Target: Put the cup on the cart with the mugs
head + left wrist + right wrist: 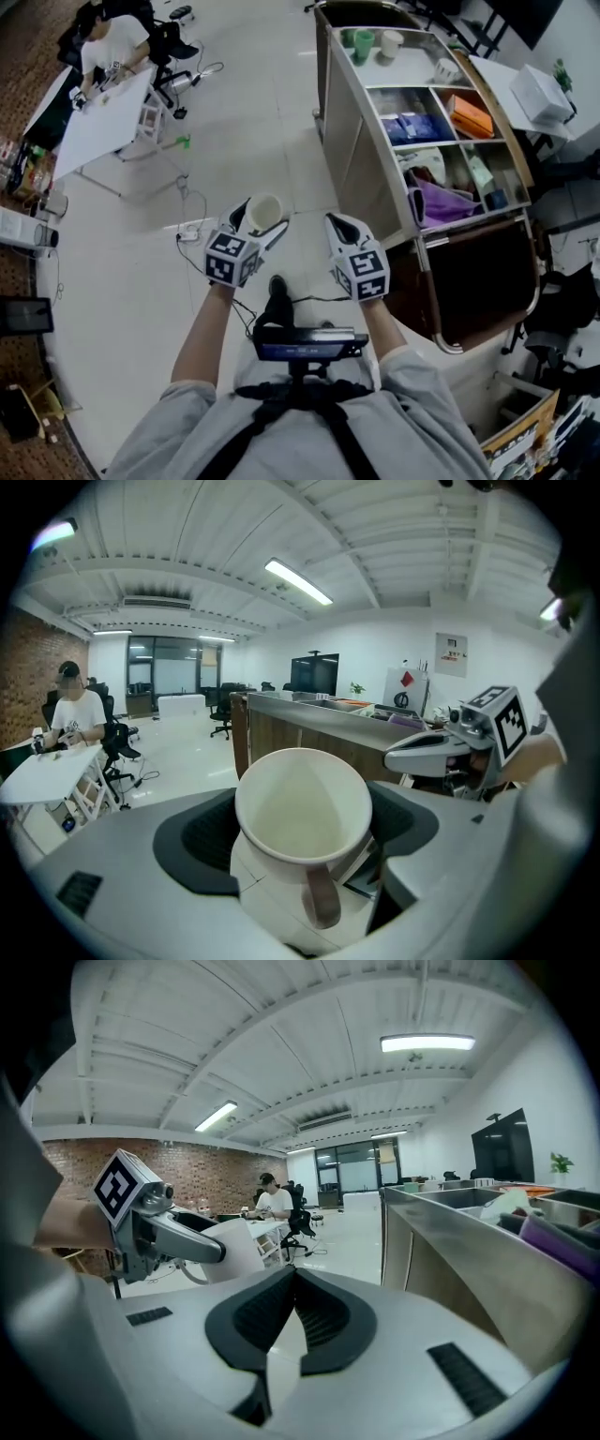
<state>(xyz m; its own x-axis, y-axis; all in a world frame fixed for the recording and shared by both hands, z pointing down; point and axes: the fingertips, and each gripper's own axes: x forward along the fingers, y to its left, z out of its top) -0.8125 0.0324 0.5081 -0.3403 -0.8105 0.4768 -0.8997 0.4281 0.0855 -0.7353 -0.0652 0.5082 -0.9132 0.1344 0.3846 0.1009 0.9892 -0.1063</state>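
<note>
One cup [302,808], white and empty, clamped in the left gripper [258,223]. Spread pretty wide to fit it, with pads pressed on either side of the body, mouth open to the gripper's camera and handle [322,897] on the side nearest it. Held up in the air over the floor [141,262], not on the cart [349,122] yet, off its long left side and closer to its near end. Kept the right gripper [339,225] alongside, near the left one but not touching it, pinched fully shut with nothing in it. Spotted the mugs [375,43] way off at the cart's far end, a green one and a white one standing in the end compartment. Also another small white thing at that compartment's right edge, too small to tell what. Noticed blue packets [417,127] and an orange box [469,114] in the next compartment along, then something purple [448,202] toward the near end. Also caught a person [108,47] seated at a white table [98,122], well apart from the cart, over at the far left of the room.
</note>
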